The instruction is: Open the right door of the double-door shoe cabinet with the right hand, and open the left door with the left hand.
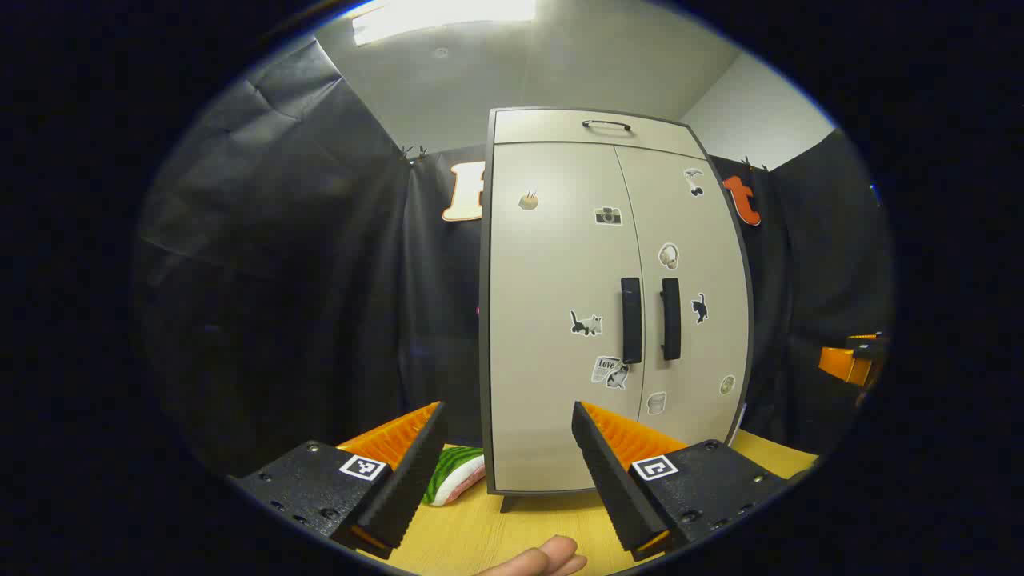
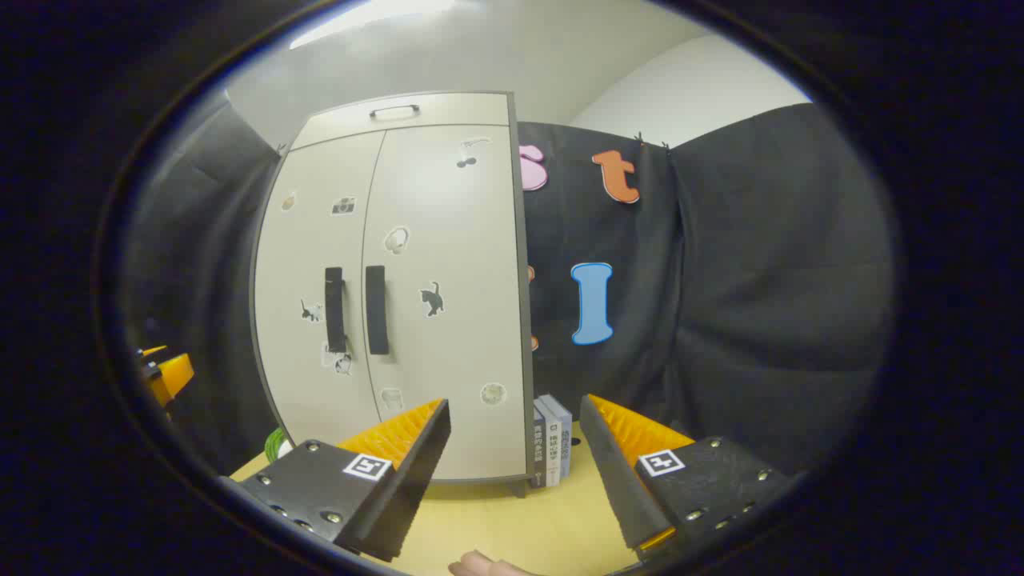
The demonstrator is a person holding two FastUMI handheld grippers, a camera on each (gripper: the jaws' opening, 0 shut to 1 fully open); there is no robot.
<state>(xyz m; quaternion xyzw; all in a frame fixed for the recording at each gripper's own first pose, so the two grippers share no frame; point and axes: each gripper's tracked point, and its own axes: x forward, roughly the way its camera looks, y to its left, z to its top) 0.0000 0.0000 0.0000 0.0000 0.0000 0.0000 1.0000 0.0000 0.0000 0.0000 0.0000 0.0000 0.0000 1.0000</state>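
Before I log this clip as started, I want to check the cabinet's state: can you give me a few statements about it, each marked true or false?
1. Both doors of the shoe cabinet are closed. True.
2. The right gripper is clamped on the right door handle. False: its jaws stand open, short of the cabinet and holding nothing.
3. The left gripper is open. True.
4. The two door handles are horizontal bars near the cabinet's foot. False: the left door handle and the right one stand upright, side by side at mid-height.
5. Books stand beside the cabinet on the table. True.
6. The doors are plain. False: stickers dot them, among them a cat sticker.
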